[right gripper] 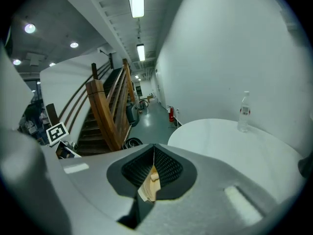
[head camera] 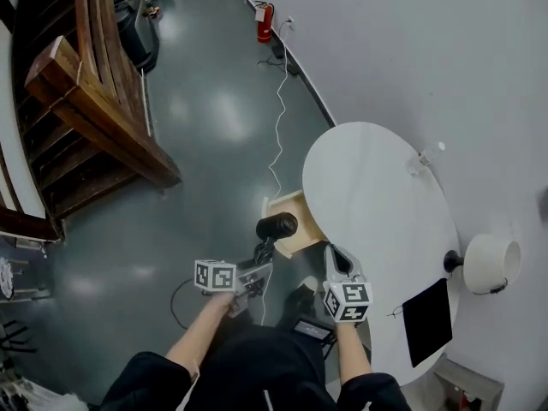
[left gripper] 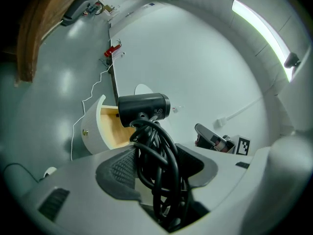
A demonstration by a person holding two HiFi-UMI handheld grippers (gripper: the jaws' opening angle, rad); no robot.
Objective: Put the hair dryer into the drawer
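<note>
So, the round white table [head camera: 377, 195] fills the right side, and its drawer [left gripper: 90, 131] is pulled out at the table's left edge, with the wooden inside showing and nothing in it that I can see. The hair dryer [head camera: 276, 226] isn't in yet. It's up in the air just at the near-left side of the drawer, barrel on top and lying crosswise. The left gripper [left gripper: 152, 160] has it, jaws spread wide and clamped on the handle, which has the black cord [left gripper: 156, 180] wound around it in loops. The right gripper [right gripper: 154, 165] is over the table's near edge, pads pressed together and holding nothing. My guess on handling: it's a hard plastic shell, not heavy but top-heavy at the barrel, so it'll want to swing. The cord bundle is squishy, so that grip could creep. I'd hold the handle close under the barrel and never the smooth barrel itself, which looks slippery.
</note>
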